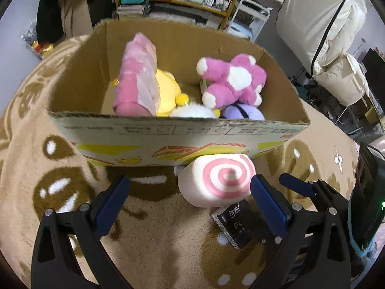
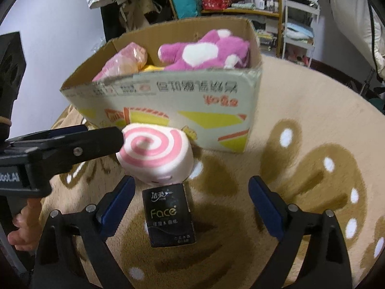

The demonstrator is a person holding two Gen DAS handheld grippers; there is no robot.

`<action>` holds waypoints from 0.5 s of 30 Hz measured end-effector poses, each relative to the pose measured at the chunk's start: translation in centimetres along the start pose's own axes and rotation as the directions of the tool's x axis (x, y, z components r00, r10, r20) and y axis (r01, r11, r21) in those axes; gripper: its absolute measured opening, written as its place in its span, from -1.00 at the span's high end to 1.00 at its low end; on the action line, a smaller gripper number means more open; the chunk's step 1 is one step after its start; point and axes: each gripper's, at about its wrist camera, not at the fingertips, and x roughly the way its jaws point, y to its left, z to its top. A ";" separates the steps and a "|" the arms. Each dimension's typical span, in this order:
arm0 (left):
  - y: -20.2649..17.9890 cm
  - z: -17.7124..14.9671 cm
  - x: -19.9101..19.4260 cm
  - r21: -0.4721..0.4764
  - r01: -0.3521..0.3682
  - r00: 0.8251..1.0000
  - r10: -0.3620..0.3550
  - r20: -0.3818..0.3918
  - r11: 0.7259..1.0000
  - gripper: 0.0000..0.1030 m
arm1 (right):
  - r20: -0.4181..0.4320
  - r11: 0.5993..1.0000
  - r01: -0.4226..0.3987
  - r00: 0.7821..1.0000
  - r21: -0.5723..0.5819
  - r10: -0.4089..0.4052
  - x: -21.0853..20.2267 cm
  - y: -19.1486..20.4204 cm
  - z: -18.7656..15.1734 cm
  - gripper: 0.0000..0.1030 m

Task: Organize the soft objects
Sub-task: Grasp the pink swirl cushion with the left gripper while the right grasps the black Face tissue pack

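Left gripper (image 1: 190, 193): jaws wide, nothing between the pads. Spiral-roll cushion (image 1: 216, 179) (white w/ pink swirl) sits on the rug at 1 o'clock from the jaw gap, near the right pad, contact not clear. In right wrist view the left gripper (image 2: 121, 136) enters from 9 o'clock, tip at the cushion's (image 2: 155, 156) upper-left edge.

Right gripper (image 2: 191, 193): jaws wide, empty. Black "Face" tissue pack (image 2: 168, 216) lies flat on the beige/brown patterned rug (image 2: 300, 144) between the pads, nearer the left one, not gripped. Same pack (image 1: 234, 226) shows in left wrist view at 5 o'clock of the cushion, touching or just beside it.

Cardboard box (image 1: 182, 142), open top, stands at 12 o'clock behind the cushion; cushion rests against its front wall. Contents: pink toy in plastic wrap (image 1: 137, 79) at left, pink/white plush bear (image 1: 233, 79) at right, yellow plush (image 1: 168, 91) betw. them, purple plush (image 1: 243, 112) at front right.

Shelf unit (image 1: 192, 0) w/ bottles at 12 o'clock, behind the box.
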 end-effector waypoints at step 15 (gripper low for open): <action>0.2 -0.2 3.9 -0.060 0.035 0.993 -0.041 -0.109 0.998 -0.51 | -0.134 0.999 -0.054 0.990 0.008 0.054 3.4 0.6 -1.1 -0.34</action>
